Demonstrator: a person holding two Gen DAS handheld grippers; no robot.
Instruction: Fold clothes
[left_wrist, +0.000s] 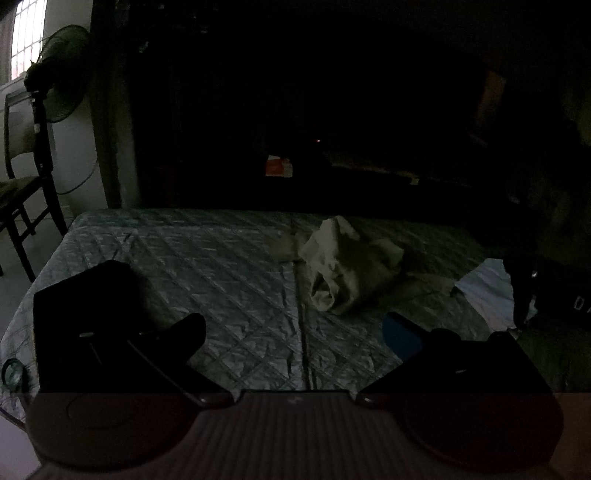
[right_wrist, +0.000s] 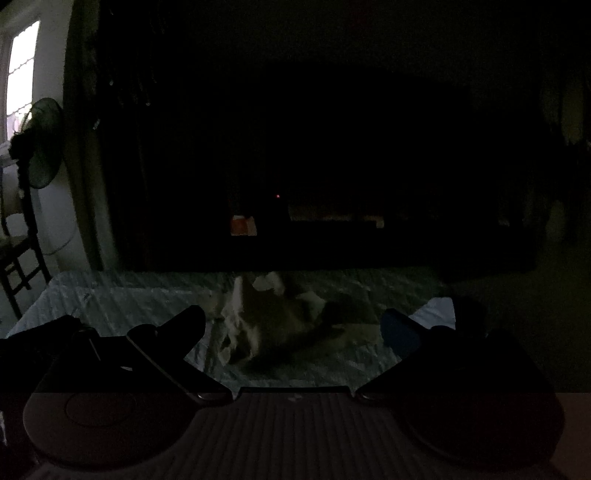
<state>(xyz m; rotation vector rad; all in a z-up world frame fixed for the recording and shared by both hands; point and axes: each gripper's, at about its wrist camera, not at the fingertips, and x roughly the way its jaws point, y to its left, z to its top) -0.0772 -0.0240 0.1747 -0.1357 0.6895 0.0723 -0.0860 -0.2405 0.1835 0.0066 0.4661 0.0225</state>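
The room is very dark. A crumpled pale garment (left_wrist: 347, 266) lies in a heap on the quilted grey-green bed cover (left_wrist: 192, 266), right of the centre seam. My left gripper (left_wrist: 295, 328) is open above the cover, short of the heap and holding nothing. In the right wrist view the same garment (right_wrist: 269, 317) lies just ahead of my right gripper (right_wrist: 293, 325), open and empty, with the cloth showing between its spread fingers. A light-coloured piece of cloth (left_wrist: 487, 291) lies at the right of the bed, partly under a dark object.
A standing fan (left_wrist: 62, 77) and a wooden chair (left_wrist: 18, 206) stand left of the bed by a bright window (left_wrist: 27, 33). Dark furniture fills the background behind the bed. A dark item (left_wrist: 550, 291) rests at the bed's right edge.
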